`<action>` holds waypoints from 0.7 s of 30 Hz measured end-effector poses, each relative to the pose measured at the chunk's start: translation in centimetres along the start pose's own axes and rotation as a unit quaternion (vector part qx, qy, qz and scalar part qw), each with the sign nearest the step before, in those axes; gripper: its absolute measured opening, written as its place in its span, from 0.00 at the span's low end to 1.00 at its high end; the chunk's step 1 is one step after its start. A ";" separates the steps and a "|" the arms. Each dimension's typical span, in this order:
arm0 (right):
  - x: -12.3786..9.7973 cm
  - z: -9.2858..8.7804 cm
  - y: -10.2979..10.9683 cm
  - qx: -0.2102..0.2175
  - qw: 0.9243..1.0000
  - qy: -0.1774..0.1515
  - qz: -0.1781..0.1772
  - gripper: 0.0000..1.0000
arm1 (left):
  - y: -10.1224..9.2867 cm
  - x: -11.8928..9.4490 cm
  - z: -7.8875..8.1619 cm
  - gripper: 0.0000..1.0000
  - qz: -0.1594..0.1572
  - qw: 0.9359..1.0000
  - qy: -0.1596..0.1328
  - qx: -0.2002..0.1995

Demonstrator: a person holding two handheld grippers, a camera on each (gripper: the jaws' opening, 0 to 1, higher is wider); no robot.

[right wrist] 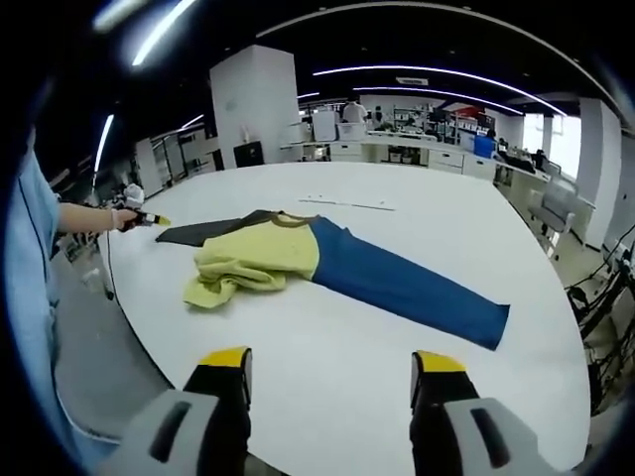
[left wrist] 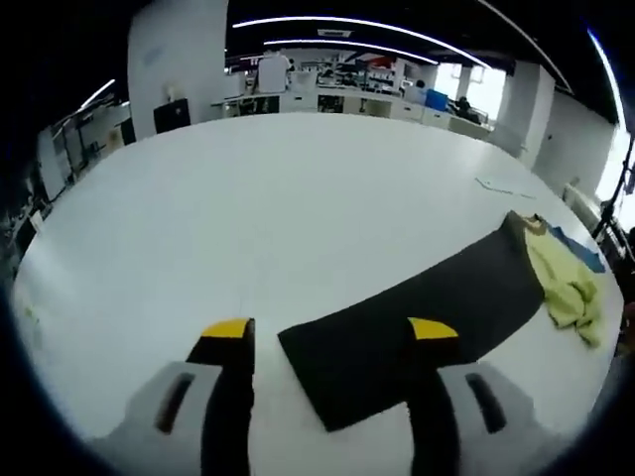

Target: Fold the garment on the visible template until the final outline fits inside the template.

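A crumpled yellow garment [right wrist: 260,258] lies on the white table [right wrist: 327,327]. It overlaps the end of a flat black template sheet [right wrist: 198,231]. From under it a long blue cloth strip [right wrist: 407,286] runs right; I cannot tell if that is part of the garment. In the left gripper view the black template [left wrist: 417,307] stretches toward the yellow garment [left wrist: 568,283]. My left gripper [left wrist: 330,332] hangs open over the template's near end, holding nothing. It also appears far left [right wrist: 147,219] in a hand. My right gripper [right wrist: 332,362] is open over bare table, short of the garment.
A thin pale strip [right wrist: 347,205] lies on the table behind the garment. A person's light blue sleeve [right wrist: 30,297] stands at the left table edge. Desks, a pillar [right wrist: 253,104] and chairs ring the table. Wide bare tabletop [left wrist: 248,208] spreads left of the template.
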State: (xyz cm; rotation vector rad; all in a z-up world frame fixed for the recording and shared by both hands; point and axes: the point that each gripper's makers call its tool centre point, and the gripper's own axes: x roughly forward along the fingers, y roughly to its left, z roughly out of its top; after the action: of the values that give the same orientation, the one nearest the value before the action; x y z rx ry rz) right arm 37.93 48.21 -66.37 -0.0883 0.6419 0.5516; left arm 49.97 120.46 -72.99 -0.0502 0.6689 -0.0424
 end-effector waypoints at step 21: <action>0.1 1.3 1.2 -0.012 0.999 -0.025 0.022 0.69 | -11.3 -6.3 1.7 0.92 -0.173 0.979 -0.048 0.101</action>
State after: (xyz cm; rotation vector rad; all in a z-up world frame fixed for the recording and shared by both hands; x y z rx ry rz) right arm 38.11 49.60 -65.32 -0.0822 0.5897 0.6027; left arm 45.83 109.63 -67.09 0.0279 0.5513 -0.4408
